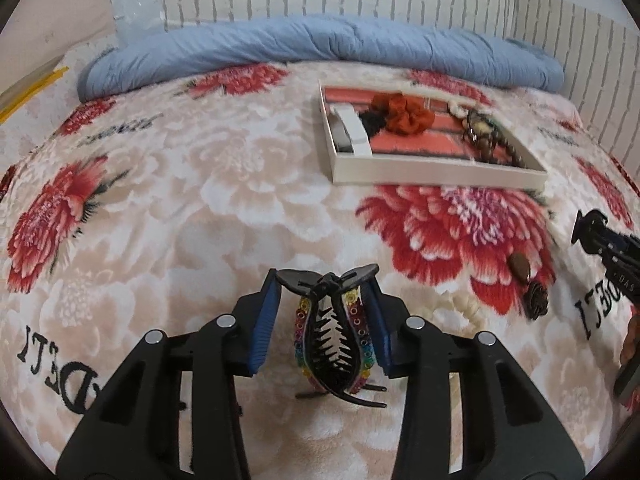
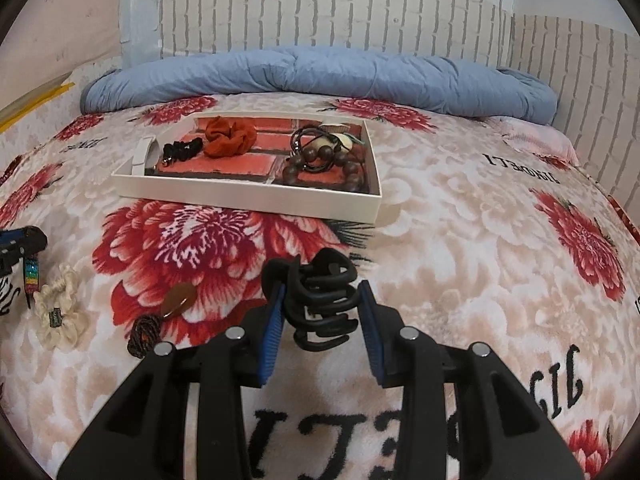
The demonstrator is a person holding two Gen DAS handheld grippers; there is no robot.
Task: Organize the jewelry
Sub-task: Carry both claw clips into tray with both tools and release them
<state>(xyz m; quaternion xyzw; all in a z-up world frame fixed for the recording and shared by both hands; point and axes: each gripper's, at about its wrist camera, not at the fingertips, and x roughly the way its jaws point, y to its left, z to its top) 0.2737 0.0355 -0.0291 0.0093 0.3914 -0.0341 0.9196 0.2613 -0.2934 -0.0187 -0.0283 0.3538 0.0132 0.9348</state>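
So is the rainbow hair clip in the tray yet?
Out. The rainbow hair clip sits in the left gripper, short of the tray.

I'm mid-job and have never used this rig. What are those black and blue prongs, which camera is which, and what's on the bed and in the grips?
The prongs belong to a hand-held gripper in each hand, with a camera looking along its fingers. Left view: the left hand-held gripper holds a rainbow-studded claw clip. Right view: the right hand-held gripper holds a plain black claw clip. On the floral blanket sits a white tray with a red scrunchie and bead bracelet; a cream scrunchie lies loose.
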